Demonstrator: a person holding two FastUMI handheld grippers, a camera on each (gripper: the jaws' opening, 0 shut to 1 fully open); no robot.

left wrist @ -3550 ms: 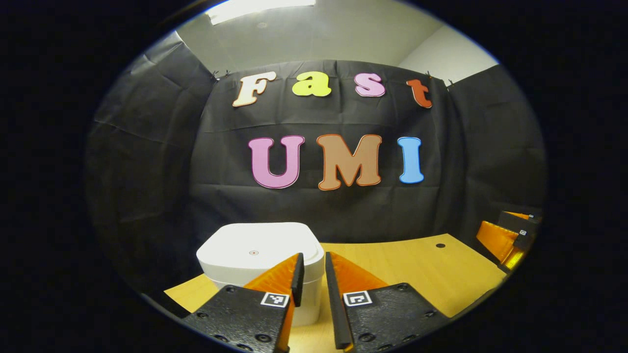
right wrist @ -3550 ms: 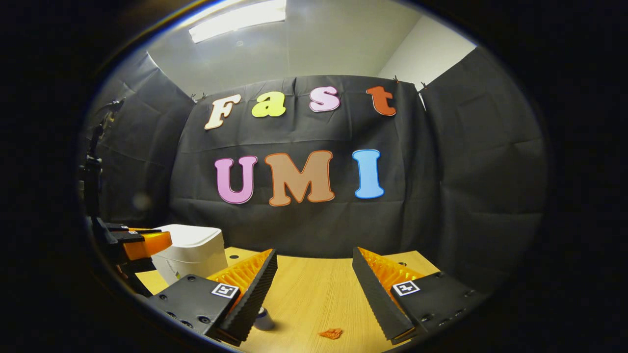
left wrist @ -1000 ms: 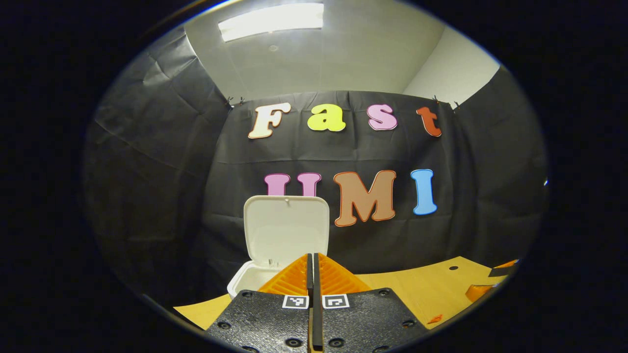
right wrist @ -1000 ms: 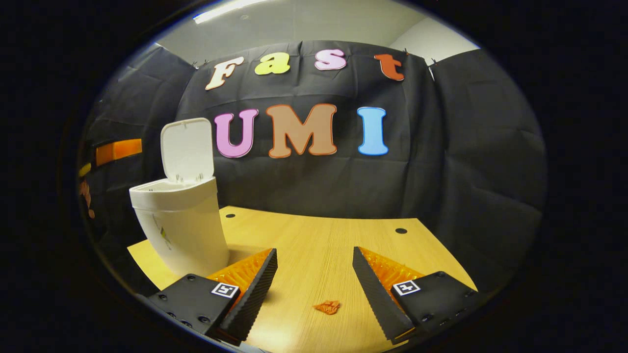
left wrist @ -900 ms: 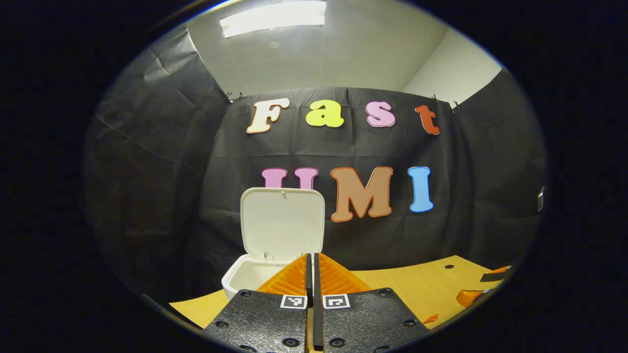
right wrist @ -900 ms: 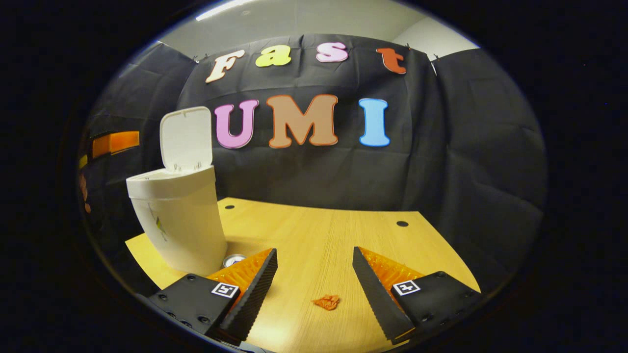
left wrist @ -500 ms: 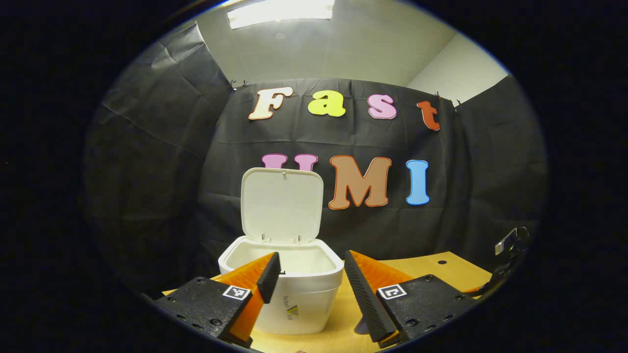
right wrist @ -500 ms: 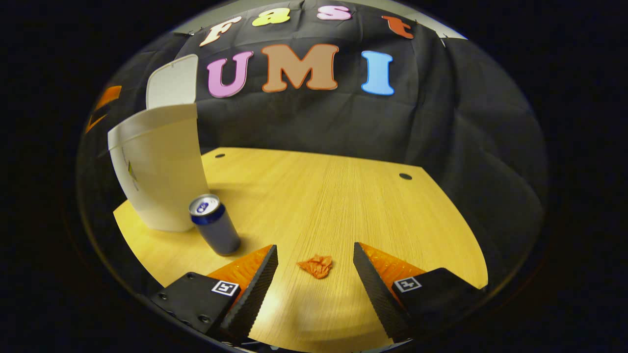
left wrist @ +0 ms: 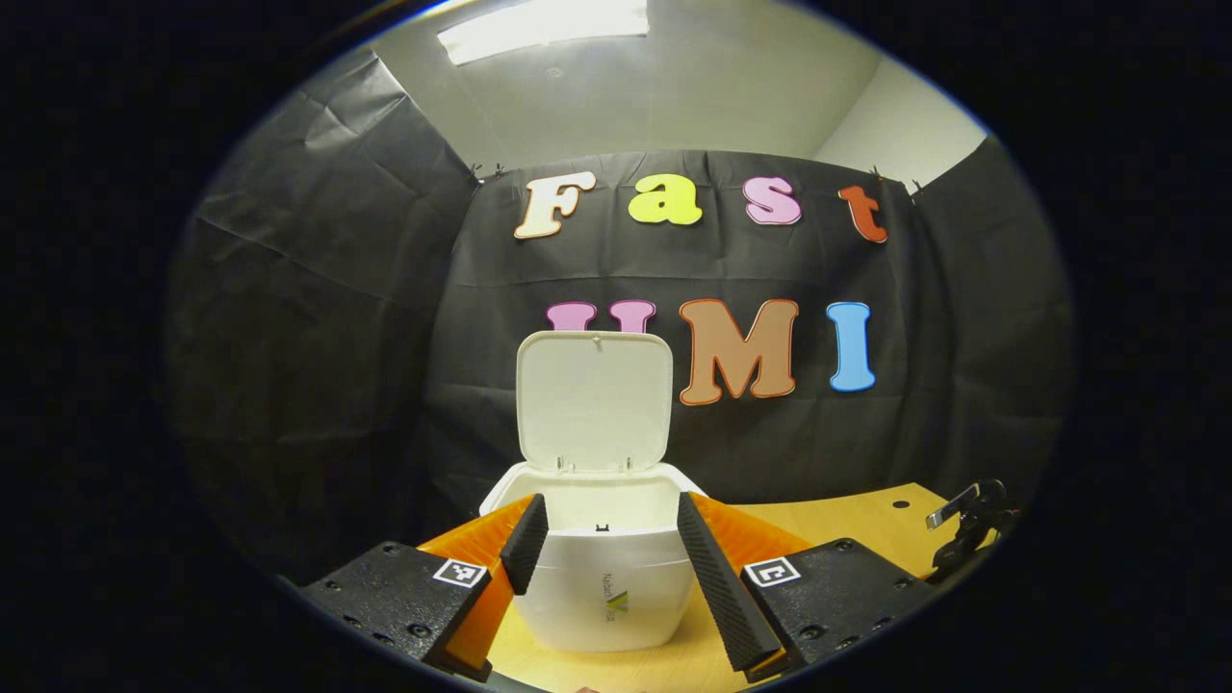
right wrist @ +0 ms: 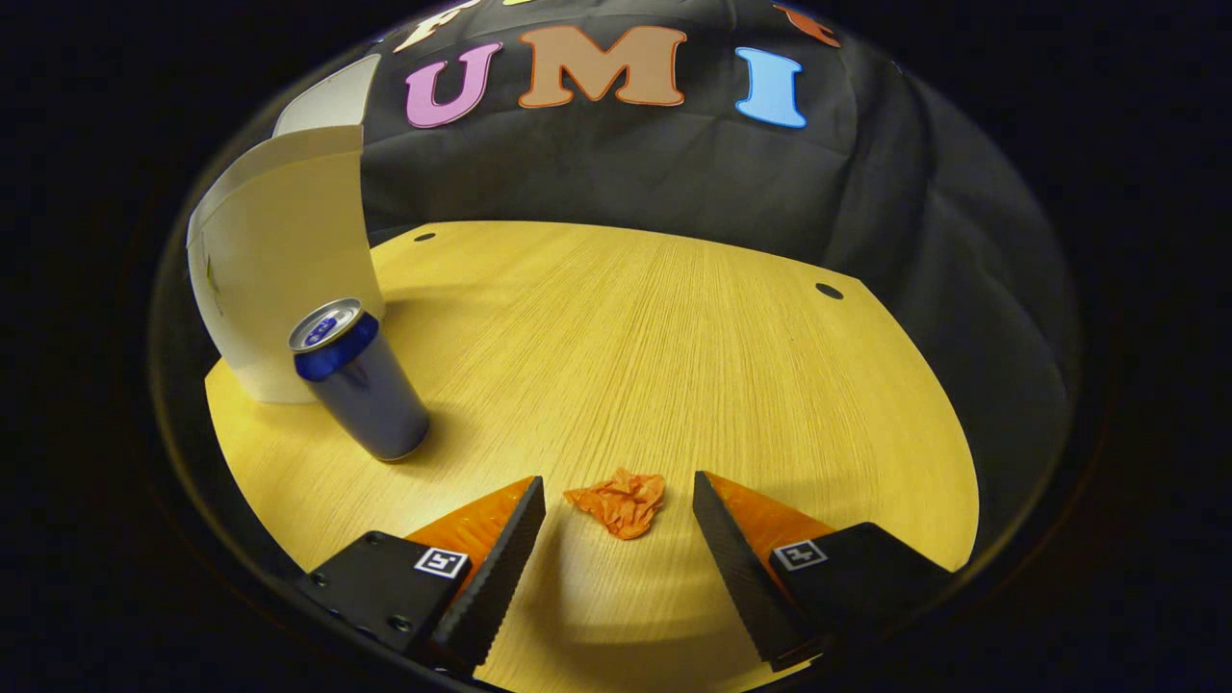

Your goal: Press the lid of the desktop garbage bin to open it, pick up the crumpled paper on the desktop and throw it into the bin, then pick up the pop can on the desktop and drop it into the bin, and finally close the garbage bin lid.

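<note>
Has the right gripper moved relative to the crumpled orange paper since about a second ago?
Yes. The right gripper has come down toward the wooden desktop; the crumpled orange paper now lies between its open fingers, untouched.

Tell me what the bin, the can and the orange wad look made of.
Bin: looks like smooth matte white plastic, with a moulded rim and hinged lid.
Can: likely aluminium, with a shiny silver top and glossy blue side.
Orange wad: seems thin crumpled paper, with sharp creases and a dull surface.

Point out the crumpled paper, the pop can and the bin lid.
crumpled paper [right wrist: 618,502], right gripper view, its middle.
pop can [right wrist: 366,390], right gripper view, its side wall.
bin lid [left wrist: 594,399], left gripper view, its raised inner face.
</note>
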